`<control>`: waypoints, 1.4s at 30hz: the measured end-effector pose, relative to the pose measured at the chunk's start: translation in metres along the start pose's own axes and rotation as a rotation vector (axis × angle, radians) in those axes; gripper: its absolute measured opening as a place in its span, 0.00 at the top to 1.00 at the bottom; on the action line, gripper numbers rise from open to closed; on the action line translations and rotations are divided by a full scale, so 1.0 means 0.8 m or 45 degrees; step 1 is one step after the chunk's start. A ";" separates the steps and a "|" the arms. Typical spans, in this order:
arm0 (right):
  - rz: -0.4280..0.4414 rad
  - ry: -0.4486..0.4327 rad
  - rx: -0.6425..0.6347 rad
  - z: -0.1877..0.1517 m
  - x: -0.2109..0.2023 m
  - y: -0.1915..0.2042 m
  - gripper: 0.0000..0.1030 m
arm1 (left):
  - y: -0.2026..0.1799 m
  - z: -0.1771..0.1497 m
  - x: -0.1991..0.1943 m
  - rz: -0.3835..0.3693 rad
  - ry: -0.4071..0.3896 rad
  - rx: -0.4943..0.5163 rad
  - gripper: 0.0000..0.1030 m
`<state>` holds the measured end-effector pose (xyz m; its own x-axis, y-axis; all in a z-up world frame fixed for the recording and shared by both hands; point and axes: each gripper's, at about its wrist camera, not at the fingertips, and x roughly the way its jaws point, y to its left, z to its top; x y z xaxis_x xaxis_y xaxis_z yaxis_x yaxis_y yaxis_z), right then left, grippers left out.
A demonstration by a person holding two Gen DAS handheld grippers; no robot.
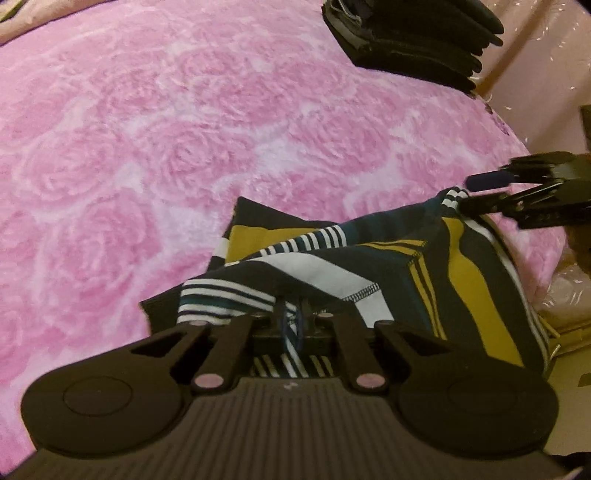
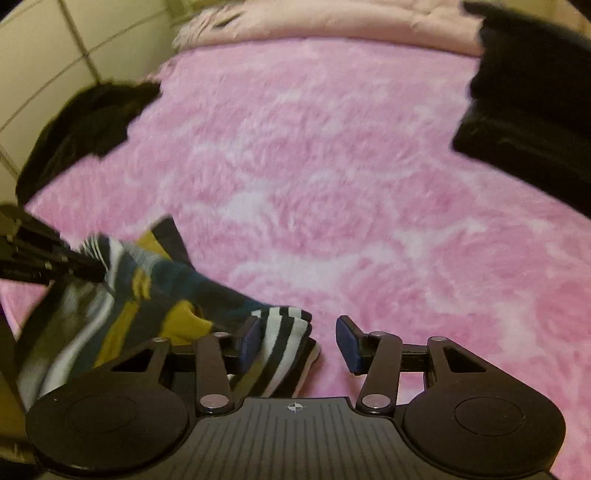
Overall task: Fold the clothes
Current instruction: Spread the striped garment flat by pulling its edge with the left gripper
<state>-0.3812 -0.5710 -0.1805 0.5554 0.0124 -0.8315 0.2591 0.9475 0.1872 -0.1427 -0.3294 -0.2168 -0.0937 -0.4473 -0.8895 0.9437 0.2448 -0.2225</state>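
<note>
A fluffy pink blanket [image 1: 155, 155] with a rose pattern is covering the bed, and a stack of folded dark clothes [image 1: 413, 33] is sitting near its far edge; in the right wrist view a loose heap of dark garments [image 2: 85, 122] is lying at the left by a tiled wall [image 2: 48, 48].

The striped garment [image 1: 369, 266], in navy, mustard, teal and white, is lying bunched on the blanket at the near edge of the bed, stretching between the two tools. The left gripper [image 1: 291, 317] is closing its fingers on one striped end of the cloth, which is bunching up right between them. The right gripper [image 2: 297, 341] is standing with its fingers spread apart; a striped cuff is resting against its left blue pad [image 2: 251, 343], while the right pad is touching nothing but hovering over pink pile.

The garment's long axis is running from one gripper to the other, roughly along the bed's near edge, with its folded body spreading onto the blanket away from the tools.
</note>
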 end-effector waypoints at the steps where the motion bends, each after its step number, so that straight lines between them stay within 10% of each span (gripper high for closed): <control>1: 0.028 -0.028 0.028 0.000 -0.013 0.005 0.52 | -0.001 0.000 -0.009 -0.008 -0.019 -0.010 0.95; 5: 0.230 -0.048 0.090 -0.001 -0.012 0.033 0.52 | 0.002 -0.001 0.003 -0.017 -0.013 -0.018 0.93; 15: 0.076 0.086 0.155 -0.031 0.009 0.007 0.65 | 0.012 -0.005 0.022 0.006 0.041 0.032 0.97; 23: 0.096 0.106 0.196 -0.078 -0.058 0.046 0.40 | 0.003 -0.061 -0.045 0.041 0.083 0.144 0.94; 31: 0.045 0.186 0.655 -0.149 -0.032 0.030 0.40 | -0.013 -0.108 -0.043 -0.007 0.184 0.249 0.93; 42: -0.010 0.112 0.856 -0.158 -0.050 0.024 0.40 | -0.032 -0.114 -0.076 -0.012 0.128 0.372 0.93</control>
<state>-0.4980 -0.5130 -0.2098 0.4927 0.0595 -0.8682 0.7136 0.5433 0.4422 -0.1899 -0.2300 -0.1933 -0.1198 -0.3572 -0.9263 0.9926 -0.0229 -0.1195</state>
